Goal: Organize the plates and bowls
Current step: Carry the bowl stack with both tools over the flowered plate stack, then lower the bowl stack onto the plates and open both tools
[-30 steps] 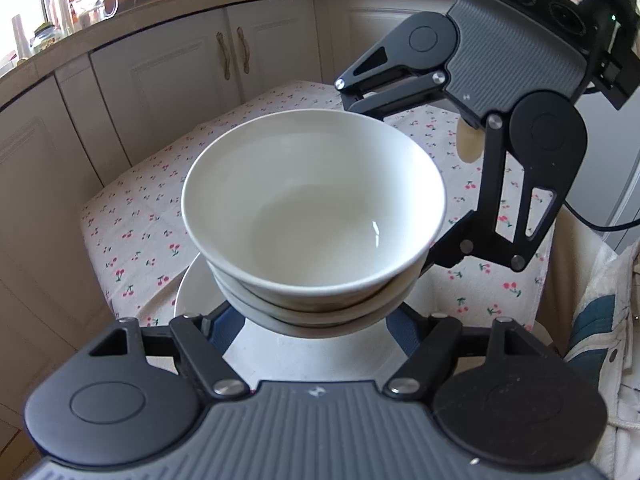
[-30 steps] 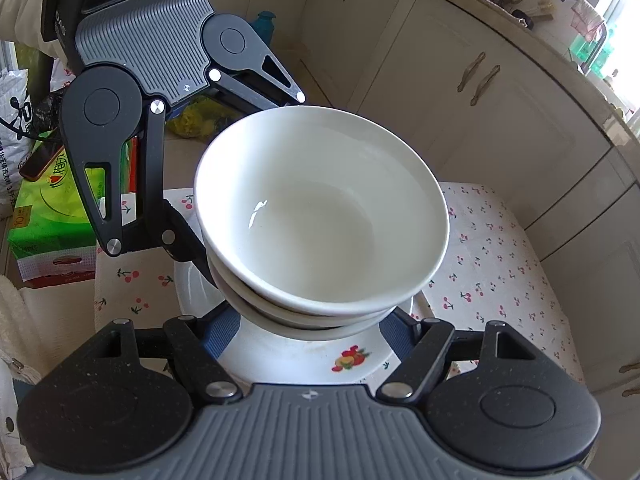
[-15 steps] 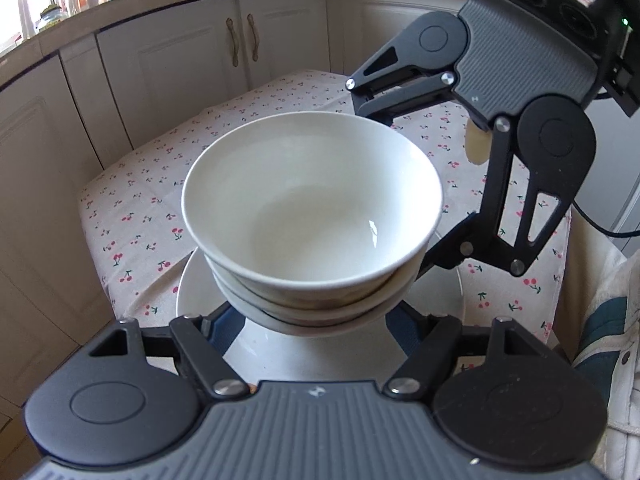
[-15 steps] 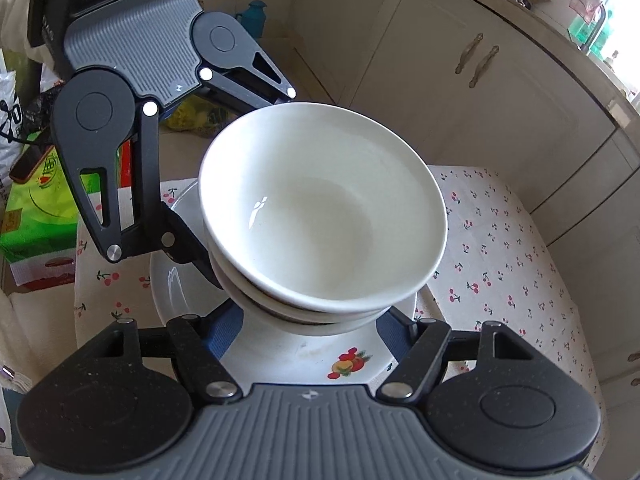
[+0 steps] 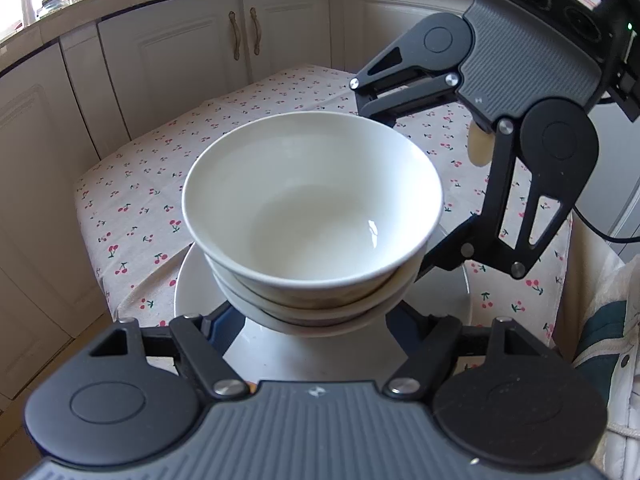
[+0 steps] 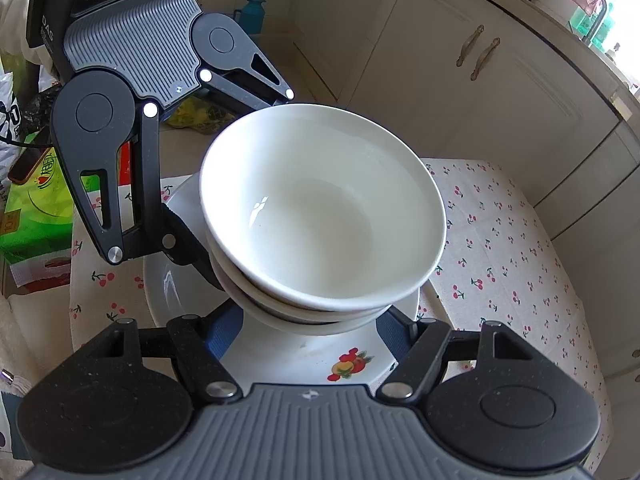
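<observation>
**A:** Over the plate, near the corner of the cherry-print surface, sits the stack of bowls. There are three white ones nested, as far as I can count. Both tools reach in from opposite sides.

**B:** Are they gripping it?

**A:** I cannot tell. The left tongs straddle the foot of the stack. So do the right tongs, which have just been closing with the stack between them. The blue pads run in under the flare of the lowest bowl, and the contact itself is hidden.

**B:** So what is the worry?

**A:** Glazed china on small pads, for a start. If only the bottom bowl is caught, and low down, the two above it merely ride along. I'd judge that a tilt could slide them out of the nest.

**B:** And with two tools on one stack?

**A:** They have to move as one. If one hand leads, the stack may twist or get pried loose. If one side slackens, the load may drop onto the plate and chip it.

**B:** What about the plate?

**A:** It lies close to the edge of the surface. A knock from a descending bowl or a finger could push it towards the drop.
</observation>
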`<action>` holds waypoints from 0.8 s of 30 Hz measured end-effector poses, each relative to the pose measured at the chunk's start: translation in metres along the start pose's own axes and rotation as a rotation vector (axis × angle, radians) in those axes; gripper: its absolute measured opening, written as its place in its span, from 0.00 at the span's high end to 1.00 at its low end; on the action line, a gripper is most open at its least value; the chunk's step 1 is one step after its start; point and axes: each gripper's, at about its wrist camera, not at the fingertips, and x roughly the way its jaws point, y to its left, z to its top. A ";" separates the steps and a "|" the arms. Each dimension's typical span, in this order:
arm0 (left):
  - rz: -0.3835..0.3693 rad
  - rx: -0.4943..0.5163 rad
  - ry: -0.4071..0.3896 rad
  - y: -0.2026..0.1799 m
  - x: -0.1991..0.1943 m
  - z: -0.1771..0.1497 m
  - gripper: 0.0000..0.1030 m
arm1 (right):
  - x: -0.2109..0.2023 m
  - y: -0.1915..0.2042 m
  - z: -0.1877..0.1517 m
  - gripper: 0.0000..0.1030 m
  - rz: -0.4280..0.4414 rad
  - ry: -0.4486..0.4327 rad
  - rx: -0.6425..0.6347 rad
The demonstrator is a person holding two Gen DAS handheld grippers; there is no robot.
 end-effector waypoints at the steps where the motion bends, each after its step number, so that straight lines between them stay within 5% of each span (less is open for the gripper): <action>1: 0.000 0.000 -0.002 0.000 0.000 0.000 0.26 | -0.001 0.000 0.000 0.25 -0.001 0.000 0.004; 14: -0.002 0.005 -0.017 -0.001 -0.002 -0.002 0.25 | 0.001 -0.002 -0.003 0.24 -0.007 0.004 0.055; 18: 0.021 -0.014 -0.063 -0.003 -0.009 -0.004 0.06 | -0.001 0.000 -0.003 0.16 -0.037 -0.003 0.062; 24: 0.084 -0.053 -0.093 -0.016 -0.028 -0.011 0.04 | -0.017 0.004 -0.007 0.05 -0.062 -0.032 0.119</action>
